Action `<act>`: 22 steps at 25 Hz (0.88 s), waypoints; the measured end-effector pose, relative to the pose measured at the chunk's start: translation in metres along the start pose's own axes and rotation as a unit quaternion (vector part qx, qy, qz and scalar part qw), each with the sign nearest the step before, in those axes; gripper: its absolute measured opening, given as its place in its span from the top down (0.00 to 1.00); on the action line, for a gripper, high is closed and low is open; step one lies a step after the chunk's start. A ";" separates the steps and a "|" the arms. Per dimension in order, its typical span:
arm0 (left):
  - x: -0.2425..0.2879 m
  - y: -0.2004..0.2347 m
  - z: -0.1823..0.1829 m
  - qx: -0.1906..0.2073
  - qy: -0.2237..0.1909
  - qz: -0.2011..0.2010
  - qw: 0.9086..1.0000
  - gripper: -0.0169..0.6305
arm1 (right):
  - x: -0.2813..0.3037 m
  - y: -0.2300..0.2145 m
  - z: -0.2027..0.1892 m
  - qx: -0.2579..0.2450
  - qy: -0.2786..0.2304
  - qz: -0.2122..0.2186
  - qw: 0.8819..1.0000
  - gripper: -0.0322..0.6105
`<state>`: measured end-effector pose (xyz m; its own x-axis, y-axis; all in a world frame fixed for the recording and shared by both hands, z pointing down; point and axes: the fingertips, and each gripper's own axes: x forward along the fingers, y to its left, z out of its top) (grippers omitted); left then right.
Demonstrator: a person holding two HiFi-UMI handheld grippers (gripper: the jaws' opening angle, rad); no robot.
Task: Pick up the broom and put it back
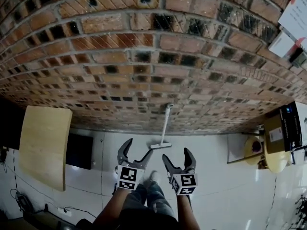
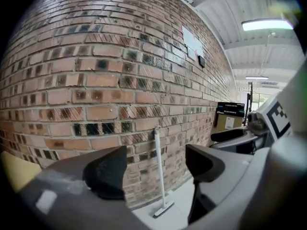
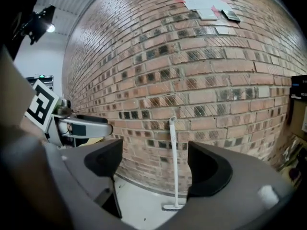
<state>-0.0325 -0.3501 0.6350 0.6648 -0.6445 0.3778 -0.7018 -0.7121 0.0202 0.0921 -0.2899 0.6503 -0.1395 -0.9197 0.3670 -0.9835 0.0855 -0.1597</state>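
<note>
A white broom (image 1: 165,125) leans upright against the brick wall (image 1: 144,56), with its head (image 1: 159,145) on the pale floor. Both grippers are held apart from it, a good way in front of the wall. My left gripper (image 1: 136,153) is open with nothing between its jaws. My right gripper (image 1: 177,157) is open beside it and also holds nothing. In the left gripper view the broom (image 2: 159,176) shows through the gap between the jaws. In the right gripper view the broom (image 3: 173,162) stands just right of the middle of the gap.
A light wooden board (image 1: 45,145) and a black panel (image 1: 79,150) stand by the wall at left. Cables (image 1: 19,200) lie on the floor there. At right are a cardboard box (image 1: 280,131) and a round yellowish table (image 1: 276,159). Papers (image 1: 297,18) hang on the wall.
</note>
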 end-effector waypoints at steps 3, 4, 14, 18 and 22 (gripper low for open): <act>0.023 -0.015 -0.006 0.006 0.007 -0.029 1.000 0.38 | -0.020 -0.029 -0.009 0.002 -0.004 -0.024 1.000 0.28; 0.030 -0.022 -0.008 0.009 0.009 -0.039 0.999 0.38 | -0.031 -0.040 -0.017 0.003 0.000 -0.037 0.999 0.28; 0.086 -0.055 -0.025 0.009 0.033 -0.083 0.996 0.39 | -0.151 -0.132 -0.107 0.032 0.059 -0.158 0.985 0.28; 0.092 -0.060 -0.025 0.014 0.032 -0.090 0.995 0.39 | -0.166 -0.136 -0.143 0.046 0.084 -0.170 0.981 0.28; 0.091 -0.051 -0.027 0.010 0.035 -0.078 0.996 0.39 | -0.141 -0.131 -0.180 0.065 0.109 -0.154 0.980 0.28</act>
<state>0.0566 -0.3647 0.6936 0.7452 -0.5059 0.4344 -0.5865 -0.8073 0.0660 0.2197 -0.1023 0.7841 0.1256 -0.7895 0.6008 -0.9618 -0.2453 -0.1213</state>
